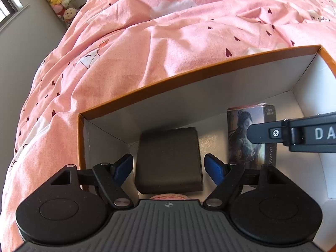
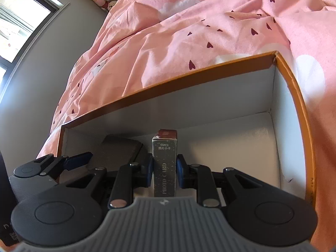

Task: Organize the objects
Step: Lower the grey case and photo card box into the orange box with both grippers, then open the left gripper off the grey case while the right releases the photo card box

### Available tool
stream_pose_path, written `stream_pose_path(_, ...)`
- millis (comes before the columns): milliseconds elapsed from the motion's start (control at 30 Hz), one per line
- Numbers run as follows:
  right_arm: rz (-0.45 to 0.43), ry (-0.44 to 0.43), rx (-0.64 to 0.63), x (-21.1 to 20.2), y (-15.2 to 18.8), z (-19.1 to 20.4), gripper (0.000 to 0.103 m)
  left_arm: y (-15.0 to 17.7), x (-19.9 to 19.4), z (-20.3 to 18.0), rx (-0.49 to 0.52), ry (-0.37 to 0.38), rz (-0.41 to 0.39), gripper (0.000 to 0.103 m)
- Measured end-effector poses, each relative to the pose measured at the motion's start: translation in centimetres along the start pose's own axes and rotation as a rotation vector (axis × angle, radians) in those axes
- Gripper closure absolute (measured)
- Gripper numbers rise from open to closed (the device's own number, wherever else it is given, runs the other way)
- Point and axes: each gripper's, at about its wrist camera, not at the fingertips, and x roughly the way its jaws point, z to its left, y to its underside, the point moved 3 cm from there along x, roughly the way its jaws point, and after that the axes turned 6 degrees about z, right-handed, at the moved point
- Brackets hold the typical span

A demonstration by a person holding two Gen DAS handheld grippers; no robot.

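Your right tongs (image 2: pixel 164 174) are clamped on one grey card box (image 2: pixel 164 168), standing upright between the pads; its spine reads "PHOTO CARD", with "55PCS" above. Your left tongs (image 1: pixel 169 167) stand wide apart, gripping nothing, with one dark pouch (image 1: pixel 169 159) between the blue fingers (image 1: pixel 214 169) and apart from both. Both items sit inside one orange-rimmed box (image 1: pixel 189 73) with white walls. Right of the card box the floor lies bare to the far corner. Pink bedding (image 1: pixel 147 31) lies beyond the rim.
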Motion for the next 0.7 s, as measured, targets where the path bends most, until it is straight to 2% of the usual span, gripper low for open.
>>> stream_pose_path(100, 0.012, -0.003, -0.003, 0.3, 0.1, 0.4, 0.079, 0.1, -1.5, 1.0, -0.016, 0.075, -0.022, 0.013)
stream_pose_path(167, 0.024, -0.009, -0.004, 0.6, 0.2, 0.8, 0.079, 0.2, -3.0, 1.8, -0.023, 0.124, -0.049, 0.017)
stream_pose_path(267, 0.043, -0.033, 0.008, 1.0, 0.2, 1.3, 0.079, 0.6, -5.3, 3.4, -0.042, 0.176, -0.113, 0.018)
stream_pose_path(467, 0.06, -0.049, 0.0, 2.2, -0.1, 2.9, 0.079, 1.7, -8.0, 7.1, -0.125, 0.17, -0.202, 0.019)
stream_pose_path(533, 0.069, -0.067, -0.001, 2.6, -0.2, 3.4, 0.079, 2.2, -8.1, 8.0, -0.164, 0.177, -0.211, 0.02)
stream_pose_path(700, 0.058, -0.033, -0.04, 3.2, -0.5, 4.5, 0.079, 3.7, -7.0, 9.6, -0.256, 0.194, -0.208, 0.027)
